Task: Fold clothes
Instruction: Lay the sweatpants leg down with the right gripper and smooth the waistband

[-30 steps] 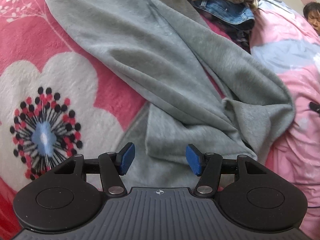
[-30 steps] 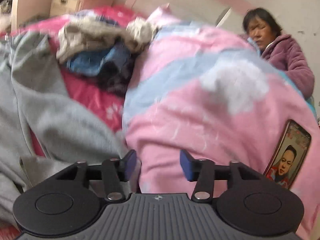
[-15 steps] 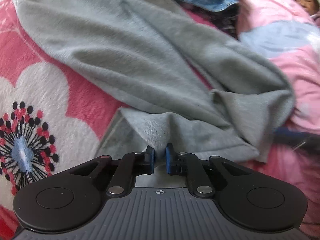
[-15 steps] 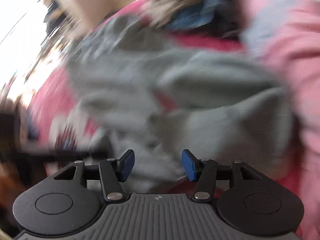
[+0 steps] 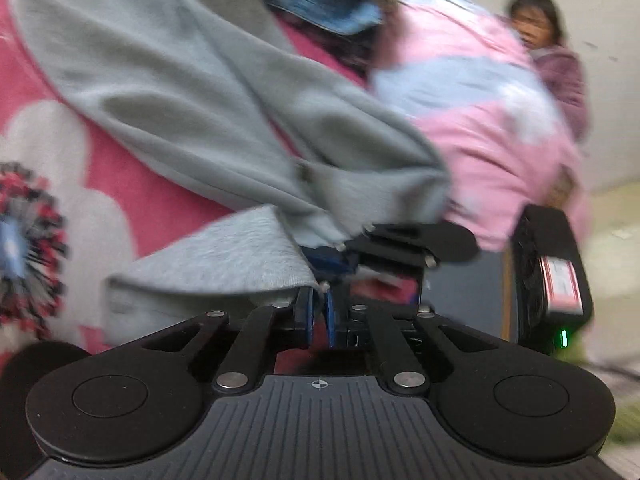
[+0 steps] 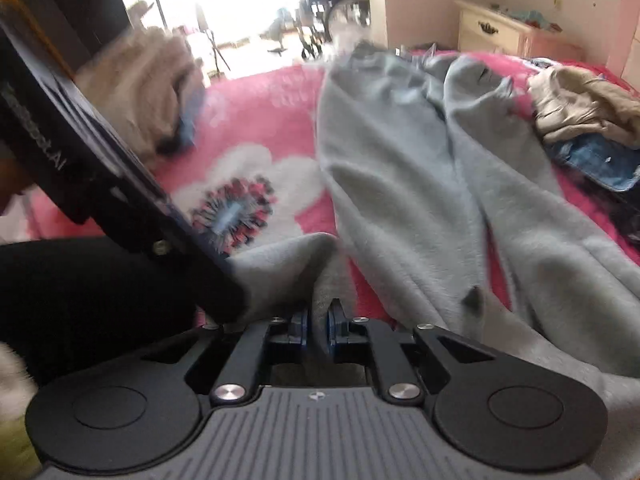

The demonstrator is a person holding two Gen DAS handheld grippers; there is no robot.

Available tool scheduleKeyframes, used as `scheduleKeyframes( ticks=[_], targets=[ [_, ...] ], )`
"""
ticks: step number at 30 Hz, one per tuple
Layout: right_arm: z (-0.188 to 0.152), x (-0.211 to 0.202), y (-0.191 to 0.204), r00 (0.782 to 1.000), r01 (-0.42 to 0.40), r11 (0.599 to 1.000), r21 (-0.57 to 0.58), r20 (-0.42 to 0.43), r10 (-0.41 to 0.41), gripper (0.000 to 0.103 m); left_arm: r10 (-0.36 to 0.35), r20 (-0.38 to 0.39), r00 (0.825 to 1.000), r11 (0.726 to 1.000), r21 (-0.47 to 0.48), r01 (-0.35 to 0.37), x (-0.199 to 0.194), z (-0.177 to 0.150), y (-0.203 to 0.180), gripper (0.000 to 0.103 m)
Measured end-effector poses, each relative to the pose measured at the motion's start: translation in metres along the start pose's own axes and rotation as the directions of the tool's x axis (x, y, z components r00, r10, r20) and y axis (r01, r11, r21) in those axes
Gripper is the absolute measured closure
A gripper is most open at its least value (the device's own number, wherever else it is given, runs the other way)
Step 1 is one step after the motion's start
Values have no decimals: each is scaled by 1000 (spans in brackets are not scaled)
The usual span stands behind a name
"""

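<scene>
While the grey garment lies mostly spread and rumpled across the pink flowered blanket, only its near hem is off the bed, so folding looks barely begun: no crease or fold made yet, whole length left to do.

Left gripper: pads nearly together, pinching thin hem edge. Right gripper: jaws closing, a wad of grey fabric betw. the blue pads, which already press on it. Both grips sit close together on the same end of the garment; judged next: lift and carry this end over toward far end.

View diffs:
- L wrist view: shows right gripper body just ahead, at the hem; pink/blue quilt w. a person in purple jacket behind it. Blurred.
- R wrist view: shows garment's full run to far end, left gripper's body at left, pile of beige and denim clothes beside garment, dresser by wall, bright doorway. Quilt and person not seen here.
</scene>
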State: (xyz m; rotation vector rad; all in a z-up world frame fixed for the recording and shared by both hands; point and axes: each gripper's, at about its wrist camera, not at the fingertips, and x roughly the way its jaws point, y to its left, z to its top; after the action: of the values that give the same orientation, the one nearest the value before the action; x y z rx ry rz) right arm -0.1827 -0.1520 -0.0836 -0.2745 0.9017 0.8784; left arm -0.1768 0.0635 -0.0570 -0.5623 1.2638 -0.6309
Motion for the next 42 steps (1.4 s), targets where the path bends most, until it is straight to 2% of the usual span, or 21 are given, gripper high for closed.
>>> scheduleKeyframes(
  ticks=[1,2,4,5,7,10,11,12,13,15,18,22,24,26,27,28,29,33,38,41,42],
  targets=[
    [-2,-16,-3,1000,5,1000,-4,-3,-5,93,-28,-1,1000,999,16,28,-6,-1,-3,92],
    [-5,-33,-6,1000,17,1000,-5,-19,-17,93,-40,1,999,999,28,40,-10,-1,-2,81],
    [-13,-59,-12,994,58,998,-34,-89,-61,93,-51,14,999,998,38,50,-17,1,1,73],
    [-18,-70,-15,987,82,995,-60,-135,-89,93,-48,27,998,999,23,48,-21,3,7,73],
    [-30,-83,-20,962,116,988,-104,-237,-138,94,-22,59,998,999,-33,24,-25,8,22,72],
    [-44,-88,-22,902,128,981,-145,-393,-176,92,46,111,993,991,-127,-32,-22,16,44,68],
    [-46,-89,-18,886,133,976,-174,-420,-195,90,84,118,989,985,-159,-65,-20,19,52,66],
    [-46,-90,-15,876,142,971,-192,-432,-214,83,132,108,985,977,-183,-111,-16,21,58,66],
    [-44,-94,-14,875,159,969,-188,-428,-227,66,182,94,979,966,-205,-160,-11,24,64,66],
    [-38,-105,-16,888,193,970,-148,-395,-237,53,256,73,964,948,-216,-235,0,30,73,66],
    [-28,-131,-27,927,207,978,-32,-312,-207,50,287,73,955,937,-230,-264,9,40,81,66],
    [-12,-158,-48,979,141,973,184,-173,-109,47,309,114,944,927,-257,-272,13,57,91,62],
    [-1,-150,-53,991,113,963,244,-101,-90,42,328,136,935,919,-274,-283,11,65,98,61],
    [13,-121,-54,994,107,966,237,-49,-99,34,350,162,923,910,-293,-294,11,76,105,59],
    [21,-104,-53,994,107,968,225,-28,-104,32,371,180,911,902,-304,-307,10,83,109,57],
    [28,-86,-52,995,101,973,209,-11,-100,31,394,199,897,892,-317,-322,8,89,113,52],
    [36,-64,-51,997,82,977,195,-4,-83,31,426,219,878,880,-327,-345,6,95,118,46],
    [76,34,-44,1000,-3,987,162,-14,5,31,547,283,788,821,-363,-440,-6,127,138,45],
    [123,130,-23,997,-5,1000,20,-76,7,31,687,372,624,721,-457,-522,-39,188,181,45],
    [137,169,-9,995,0,999,-47,-100,-5,31,723,392,569,689,-475,-548,-55,233,215,40],
    [140,181,-5,994,15,998,-69,-105,-22,31,724,389,569,688,-470,-553,-56,247,225,39]
  ],
)
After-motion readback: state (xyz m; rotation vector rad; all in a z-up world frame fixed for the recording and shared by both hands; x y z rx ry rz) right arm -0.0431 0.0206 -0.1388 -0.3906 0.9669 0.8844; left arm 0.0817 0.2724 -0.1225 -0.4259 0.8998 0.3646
